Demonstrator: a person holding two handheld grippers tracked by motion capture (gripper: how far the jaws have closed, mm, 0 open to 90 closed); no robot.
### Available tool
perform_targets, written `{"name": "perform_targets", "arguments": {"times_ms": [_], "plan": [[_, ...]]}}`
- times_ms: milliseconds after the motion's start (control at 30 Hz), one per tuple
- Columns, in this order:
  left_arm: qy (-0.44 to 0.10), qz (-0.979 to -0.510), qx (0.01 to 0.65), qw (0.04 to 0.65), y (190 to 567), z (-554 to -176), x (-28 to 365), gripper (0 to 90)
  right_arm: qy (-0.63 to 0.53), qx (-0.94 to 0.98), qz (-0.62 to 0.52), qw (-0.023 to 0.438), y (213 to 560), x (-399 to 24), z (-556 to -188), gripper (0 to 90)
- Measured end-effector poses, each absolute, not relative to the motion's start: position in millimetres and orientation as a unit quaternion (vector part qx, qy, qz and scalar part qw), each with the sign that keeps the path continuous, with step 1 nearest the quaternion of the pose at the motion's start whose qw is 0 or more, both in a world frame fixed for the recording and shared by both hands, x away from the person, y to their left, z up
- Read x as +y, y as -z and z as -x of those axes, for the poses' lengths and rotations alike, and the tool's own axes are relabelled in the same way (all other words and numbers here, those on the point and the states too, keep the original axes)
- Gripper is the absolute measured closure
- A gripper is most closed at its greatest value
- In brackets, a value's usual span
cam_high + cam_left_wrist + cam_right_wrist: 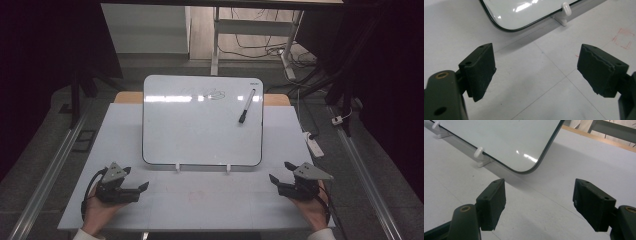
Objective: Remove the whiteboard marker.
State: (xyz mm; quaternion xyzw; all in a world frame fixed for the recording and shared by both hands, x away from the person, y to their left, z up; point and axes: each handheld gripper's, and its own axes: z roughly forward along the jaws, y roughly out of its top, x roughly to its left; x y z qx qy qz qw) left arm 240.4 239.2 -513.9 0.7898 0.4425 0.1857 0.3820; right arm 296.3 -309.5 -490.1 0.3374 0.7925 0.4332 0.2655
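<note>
The left claw [141, 178] rests low on the worktop [125, 130] at its near left, jaws spread wide with nothing between them; in the left gripper view bare worktop shows in the gap. Ahead of it leans the whiteboard [200, 135], propped on 2 small white clips [177, 167], its lower left corner nearest this claw. The board looks stiff, light and glossy, so likely slippery on its face; its thin dark rim seems the safer hold. Some faint scribbles [210, 94] sit near its top. Right of them the marker [247, 105] lies on the sloped face, a slim, light, hard stick best pinched across its barrel. The right claw [280, 171] waits at the near right, equally wide and empty
</note>
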Motion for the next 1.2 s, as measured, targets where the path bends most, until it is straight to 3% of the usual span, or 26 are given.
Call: {"name": "perform_targets", "arguments": {"times_ms": [367, 633, 867, 1200], "plan": [[-0.185, -0.789, 0.444, 0.382, 516, -242, 241, 16.1, -0.432, 0.791, -0.340, 0.269, 490, -306, -295, 26.3], [-0.179, -0.787, 0.446, 0.387, 517, -246, 244, 16.2, -0.455, 0.760, -0.368, 0.282, 448, -287, -300, 31.1], [-0.179, -0.798, 0.431, 0.382, 519, -247, 239, 16.4, -0.453, 0.724, -0.435, 0.286, 399, -247, -344, 34.0], [-0.180, -0.803, 0.418, 0.384, 521, -244, 238, 16.7, -0.427, 0.692, -0.503, 0.293, 359, -183, -417, 49.0]]}}
